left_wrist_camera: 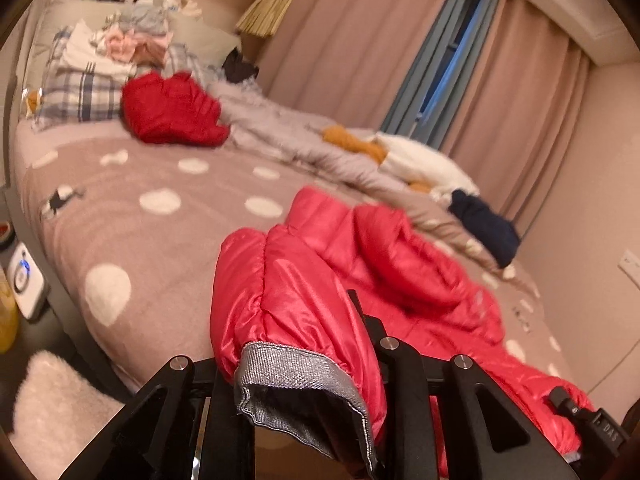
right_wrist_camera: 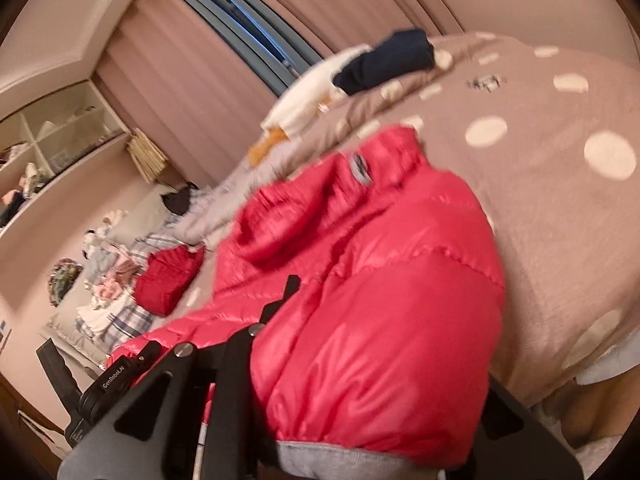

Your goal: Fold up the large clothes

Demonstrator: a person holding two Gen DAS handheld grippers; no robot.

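Left wrist view: your left gripper (left_wrist_camera: 304, 364) has its jaws clamped on a sleeve of the red puffer jacket (left_wrist_camera: 400, 280), just above the grey ribbed cuff (left_wrist_camera: 296, 384), which hangs open toward the camera at 6 o'clock. The sleeve is lifted off the bed (left_wrist_camera: 120, 208); the rest of the jacket trails away to 3 o'clock and lies on the dotted blanket. At 4 o'clock, low at the frame edge, your right gripper (left_wrist_camera: 592, 424) shows against the jacket's far end, jaws hidden from this side. At 10 o'clock a second, darker red garment (left_wrist_camera: 172, 108) sits bunched near the plaid pillow (left_wrist_camera: 76, 96) and a pile of small clothes (left_wrist_camera: 128, 40). At 2 o'clock a white garment (left_wrist_camera: 420, 160) and a navy garment (left_wrist_camera: 484, 228) lie along the curtain (left_wrist_camera: 360, 40) side. Picture is blurred.

Right wrist view: your right gripper (right_wrist_camera: 320, 360) has its jaws closed on the jacket's (right_wrist_camera: 380, 300) other sleeve; puffy fabric bulges over the fingers and hides most of them, and a grey cuff (right_wrist_camera: 332, 456) shows at 6 o'clock. The body and collar stretch up to 12 o'clock and rest on the blanket (right_wrist_camera: 560, 200). Your left gripper (right_wrist_camera: 112, 380) sits at 8 o'clock, at the jacket's far end. The darker red garment (right_wrist_camera: 168, 280) lies at 9 o'clock by the pillows, the navy garment (right_wrist_camera: 388, 60) at 12 o'clock, shelves (right_wrist_camera: 52, 136) at 10 o'clock.
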